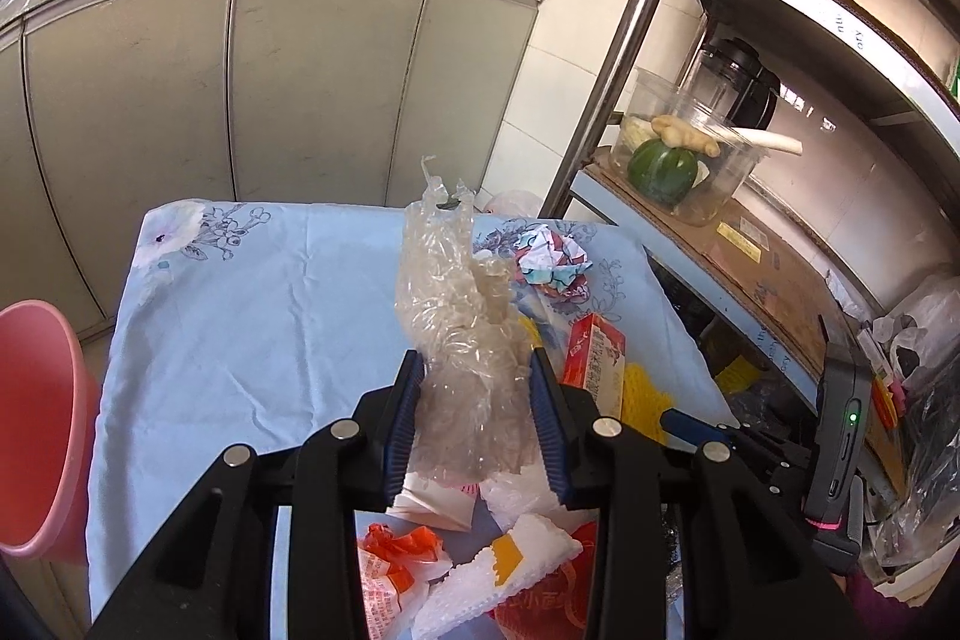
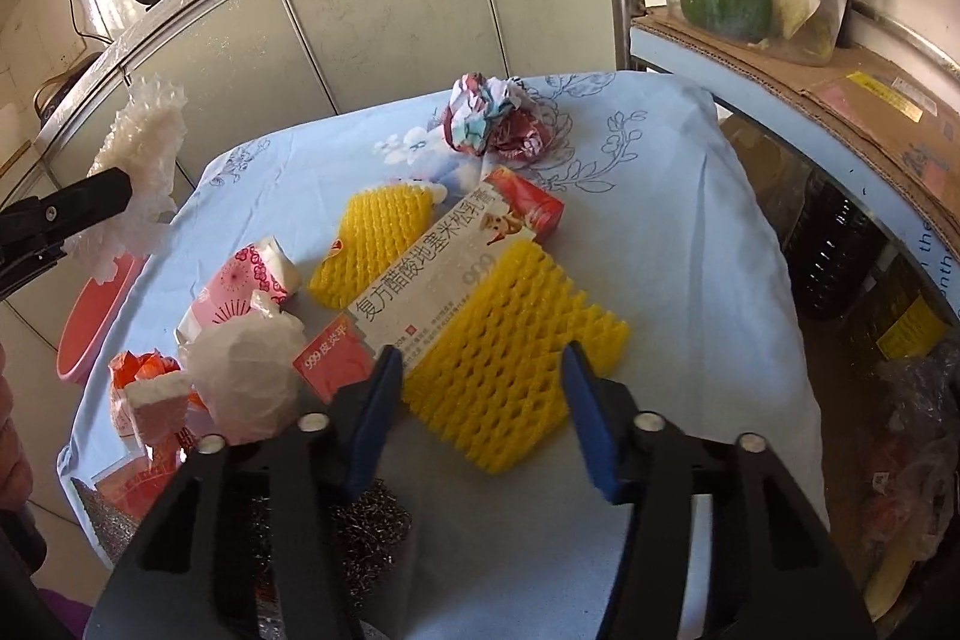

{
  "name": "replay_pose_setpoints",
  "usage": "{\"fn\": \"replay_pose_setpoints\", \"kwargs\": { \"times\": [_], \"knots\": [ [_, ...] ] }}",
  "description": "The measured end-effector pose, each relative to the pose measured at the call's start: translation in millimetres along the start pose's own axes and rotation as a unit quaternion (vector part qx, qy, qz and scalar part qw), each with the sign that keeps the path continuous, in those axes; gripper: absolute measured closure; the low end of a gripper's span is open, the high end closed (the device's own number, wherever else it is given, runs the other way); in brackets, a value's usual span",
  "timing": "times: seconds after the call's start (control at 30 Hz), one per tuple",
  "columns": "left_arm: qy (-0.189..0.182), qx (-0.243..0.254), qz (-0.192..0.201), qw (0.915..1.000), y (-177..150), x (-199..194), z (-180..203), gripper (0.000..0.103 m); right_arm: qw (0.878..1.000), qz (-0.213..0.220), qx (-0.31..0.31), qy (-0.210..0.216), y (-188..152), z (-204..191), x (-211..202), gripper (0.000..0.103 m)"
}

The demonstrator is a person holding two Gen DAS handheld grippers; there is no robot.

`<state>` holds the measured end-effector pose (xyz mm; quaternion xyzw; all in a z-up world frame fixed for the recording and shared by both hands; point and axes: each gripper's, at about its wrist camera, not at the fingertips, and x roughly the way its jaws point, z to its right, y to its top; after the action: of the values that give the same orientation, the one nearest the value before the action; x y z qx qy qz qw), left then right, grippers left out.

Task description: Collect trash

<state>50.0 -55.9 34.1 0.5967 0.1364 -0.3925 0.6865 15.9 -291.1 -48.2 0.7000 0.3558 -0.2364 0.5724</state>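
My left gripper (image 1: 474,358) is shut on a crumpled clear plastic wrap (image 1: 456,292) and holds it upright above the table. In the right wrist view the same wrap (image 2: 144,148) shows pale at the far left, pinched by a left finger (image 2: 90,202). My right gripper (image 2: 480,358) points down at a yellow foam net (image 2: 498,316) lying on the blue cloth. The net's near part sits between the blue pads, and both pads touch its sides. A red-and-white medicine box (image 2: 444,268) rests across this net and a second yellow net (image 2: 372,244).
A blue flowered cloth (image 1: 240,310) covers the table. On it lie crumpled paper (image 2: 498,112), a white tissue ball (image 2: 246,382), a pink tissue pack (image 2: 240,292), orange wrappers (image 1: 396,550) and a steel scourer (image 2: 372,520). A pink basin (image 1: 42,430) stands at the left, a metal shelf rack (image 1: 780,244) at the right.
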Motion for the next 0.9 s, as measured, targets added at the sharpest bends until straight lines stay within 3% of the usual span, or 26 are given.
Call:
{"fn": "replay_pose_setpoints", "kwargs": {
  "times": [0.13,0.4,0.9],
  "knots": [
    [0.002,-0.008,0.002,1.0,1,-3,-3,0.068,1.0,0.008,-0.004,0.003,-2,-3,-3,0.077],
    [0.012,-0.029,0.002,0.9995,7,-3,-10,0.068,0.999,0.042,-0.001,0.034,-3,-1,-17,0.092],
    [0.026,-0.039,-0.001,0.9989,15,-12,-10,0.068,0.997,0.054,0.001,0.061,-2,0,-23,0.094]
  ]
}}
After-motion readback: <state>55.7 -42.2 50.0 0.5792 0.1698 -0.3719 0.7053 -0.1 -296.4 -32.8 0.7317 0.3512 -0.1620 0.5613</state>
